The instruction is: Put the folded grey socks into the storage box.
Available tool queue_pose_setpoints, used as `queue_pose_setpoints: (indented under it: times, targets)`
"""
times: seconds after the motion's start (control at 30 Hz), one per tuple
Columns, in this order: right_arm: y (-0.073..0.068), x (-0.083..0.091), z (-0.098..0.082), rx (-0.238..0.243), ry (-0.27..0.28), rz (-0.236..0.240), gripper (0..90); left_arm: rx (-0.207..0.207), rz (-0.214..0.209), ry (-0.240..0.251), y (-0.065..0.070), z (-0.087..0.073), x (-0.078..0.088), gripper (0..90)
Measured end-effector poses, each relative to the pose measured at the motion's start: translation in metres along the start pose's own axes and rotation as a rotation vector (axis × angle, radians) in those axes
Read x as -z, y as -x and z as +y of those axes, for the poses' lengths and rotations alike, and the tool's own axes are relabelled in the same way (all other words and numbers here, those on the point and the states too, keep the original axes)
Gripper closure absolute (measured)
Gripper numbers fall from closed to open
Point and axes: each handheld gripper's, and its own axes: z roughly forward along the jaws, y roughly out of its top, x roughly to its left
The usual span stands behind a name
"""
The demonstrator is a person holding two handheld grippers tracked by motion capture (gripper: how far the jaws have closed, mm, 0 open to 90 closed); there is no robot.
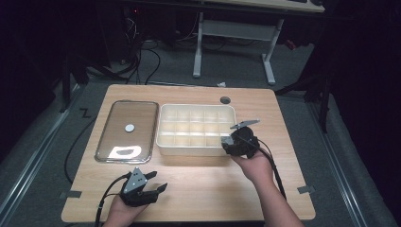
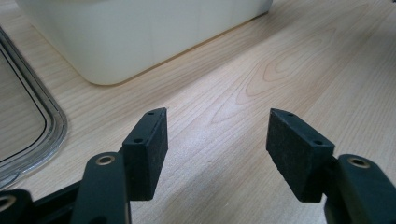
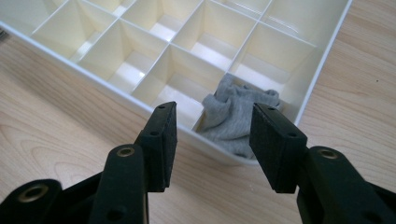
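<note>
A cream divided box point(image 1: 163, 124) point(image 3: 322, 65) point(image 2: 140, 42) sits mid-table with several compartments. A grey cloth point(image 3: 233, 114) point(image 1: 227, 140) lies crumpled in its near right corner compartment, partly over the rim. My right gripper point(image 1: 231, 142) point(image 3: 212, 140) hovers at that corner, open, its jaws on either side of the cloth without holding it. My left gripper point(image 1: 158, 182) point(image 2: 217, 149) rests low near the table's front edge, open and empty over bare wood.
A clear lid point(image 1: 126, 130) point(image 2: 28, 121) with a round white knob lies flat left of the box. A round cable hole point(image 1: 225, 100) is at the table's back. A desk frame point(image 1: 234, 42) stands on the floor behind.
</note>
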Motion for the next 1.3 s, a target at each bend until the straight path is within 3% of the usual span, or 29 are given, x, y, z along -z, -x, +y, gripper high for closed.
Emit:
queue_pose_setpoints:
  times: [0.3,0.43,0.63,0.77,0.8,1.0,1.07,1.13,1.23,1.3]
  targets:
    - [-0.019,0.012,-0.031,0.021,0.120,0.013,50.6,-0.006,0.006,-0.008,0.002,0.000,0.000,40.0]
    - [-0.028,0.011,-0.047,0.050,0.137,0.031,52.5,-0.003,0.006,-0.015,0.003,0.000,0.001,41.2]
    - [-0.037,-0.002,-0.075,0.043,0.166,0.062,54.4,0.013,0.014,-0.010,0.000,0.001,0.004,42.6]
    - [-0.040,-0.010,-0.091,0.032,0.187,0.047,53.5,0.023,0.026,-0.002,-0.003,0.001,0.005,42.8]
    - [-0.042,-0.017,-0.101,0.034,0.196,0.036,54.4,0.020,0.043,-0.006,-0.004,0.000,0.005,42.8]
    - [-0.056,-0.030,-0.125,0.039,0.256,0.018,51.8,0.047,0.110,0.026,-0.011,-0.002,0.015,42.4]
    - [-0.055,-0.029,-0.129,-0.003,0.254,0.077,51.0,0.058,0.121,0.027,-0.014,-0.003,0.017,42.3]
    - [-0.053,-0.025,-0.131,0.008,0.264,0.062,51.5,0.063,0.125,0.021,-0.016,-0.005,0.016,42.3]
    - [-0.044,-0.028,-0.133,-0.039,0.250,0.088,50.6,0.067,0.118,0.008,-0.016,-0.006,0.012,42.3]
    - [-0.045,-0.027,-0.133,-0.024,0.258,0.076,50.7,0.054,0.112,0.002,-0.014,-0.006,0.009,42.3]
